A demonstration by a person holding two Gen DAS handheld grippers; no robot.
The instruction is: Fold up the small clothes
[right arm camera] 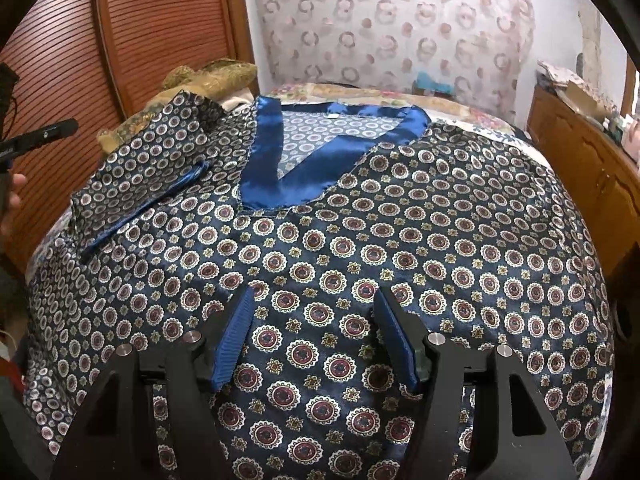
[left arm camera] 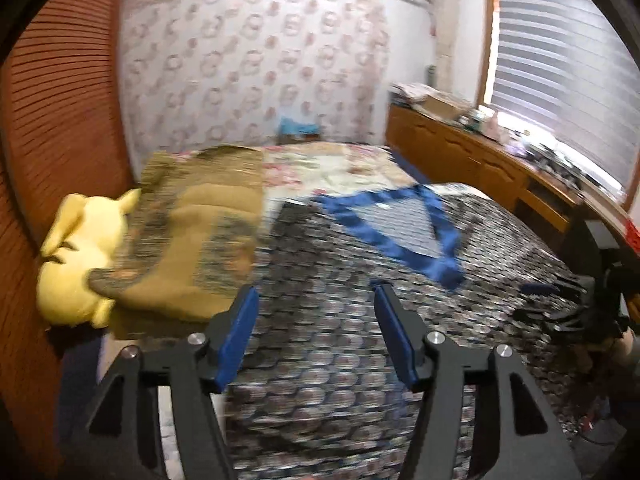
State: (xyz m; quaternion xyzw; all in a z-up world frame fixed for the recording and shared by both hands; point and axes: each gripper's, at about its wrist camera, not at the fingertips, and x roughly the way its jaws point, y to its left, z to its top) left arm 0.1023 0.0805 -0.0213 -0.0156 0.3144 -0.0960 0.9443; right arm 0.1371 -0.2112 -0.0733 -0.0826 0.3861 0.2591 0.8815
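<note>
In the right wrist view the right gripper (right arm camera: 316,336) hangs over the lower part of a dark blue patterned shirt (right arm camera: 360,240), its blue pads (right arm camera: 234,340) standing apart with only the flat cloth under the gap, nothing pinched. The shirt lies spread on the bed, front side up; its near hem is cut off by the frame and by the gripper body. One sleeve (right arm camera: 140,184) is folded inward over the chest, next to the shiny blue V-neck collar (right arm camera: 280,176). The left wrist view is strongly blurred, so the pattern there is only streaks. The left gripper (left arm camera: 316,336) is above the shirt with its jaws apart and empty. Farther away lie an olive-brown blanket (left arm camera: 192,240) and a yellow plush toy (left arm camera: 76,264), partly hidden under the blanket edge. The flowered bedsheet (left arm camera: 340,168) shows behind the collar. At the right, a wooden cabinet (left arm camera: 480,160) carries small items too blurred to identify.
</note>
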